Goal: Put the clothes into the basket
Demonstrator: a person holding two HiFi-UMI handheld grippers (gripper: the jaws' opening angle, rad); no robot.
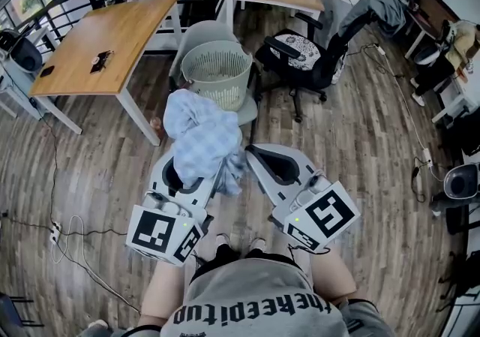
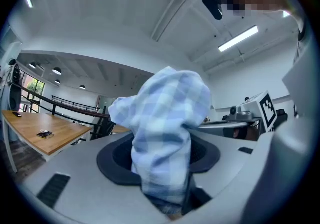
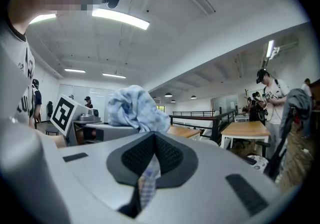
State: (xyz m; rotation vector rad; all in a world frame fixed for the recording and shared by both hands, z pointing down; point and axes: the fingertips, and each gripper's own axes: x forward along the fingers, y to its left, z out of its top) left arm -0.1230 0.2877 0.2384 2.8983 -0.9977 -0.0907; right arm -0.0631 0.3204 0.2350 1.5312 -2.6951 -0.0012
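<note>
Your left gripper (image 1: 186, 172) pinches a fat bunch of the blue checked cloth (image 1: 204, 133) — the cloth puffs up over its jaws and hangs down between your two grippers. Your right gripper (image 1: 253, 152) has its jaws pressed nearly together, with only a thin edge of the same cloth nipped between them. Both grippers point level, side by side in front of you. The cloth is up in the air, not in the basket (image 1: 219, 89). The basket is white with little holes. It sits on a grey chair (image 1: 201, 32) just past the cloth — a wooden table (image 1: 105, 43) stands to its left.
</note>
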